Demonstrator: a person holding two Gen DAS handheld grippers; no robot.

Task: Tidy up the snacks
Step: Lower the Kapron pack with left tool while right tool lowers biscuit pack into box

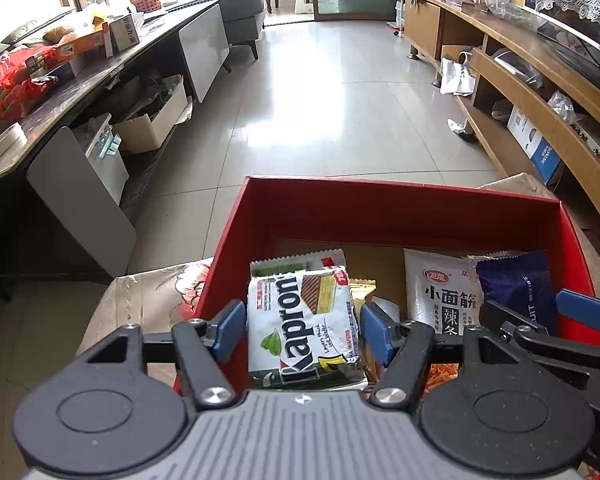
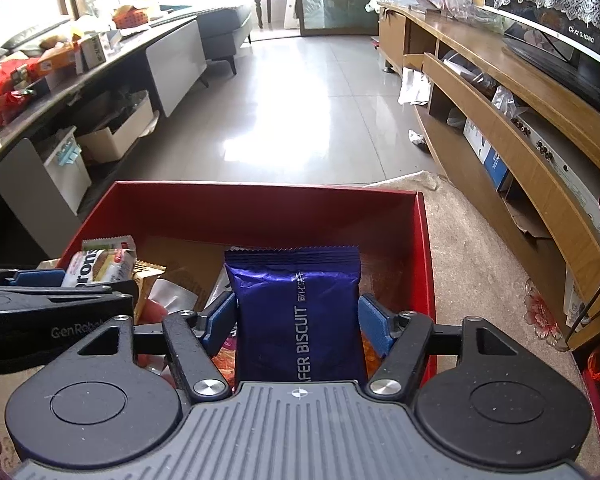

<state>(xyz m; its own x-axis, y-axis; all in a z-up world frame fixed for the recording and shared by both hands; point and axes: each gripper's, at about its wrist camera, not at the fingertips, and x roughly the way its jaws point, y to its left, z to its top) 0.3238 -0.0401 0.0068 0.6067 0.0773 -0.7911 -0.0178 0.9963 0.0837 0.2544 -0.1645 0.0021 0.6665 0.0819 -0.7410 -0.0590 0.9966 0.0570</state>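
Observation:
A red box (image 1: pixel 380 204) with a brown floor stands on a patterned table; it also shows in the right wrist view (image 2: pixel 260 200). My left gripper (image 1: pixel 302 332) is shut on a white Kaproni wafer pack (image 1: pixel 304 320), held over the box's near left part. My right gripper (image 2: pixel 298 324) is shut on a blue wafer biscuit pack (image 2: pixel 296 304), held over the box's near right part. That blue pack (image 1: pixel 516 288) and the right gripper's fingers (image 1: pixel 584 308) show at the right of the left wrist view. A white spicy-strip pack (image 1: pixel 440 292) lies in the box between them.
More snack packs lie under both grippers at the box's near end, among them a gold one (image 2: pixel 148 280). A wooden TV cabinet (image 2: pixel 500 92) runs along the right. A dark cluttered table (image 1: pixel 80 80) runs along the left. Tiled floor (image 1: pixel 320 100) lies beyond.

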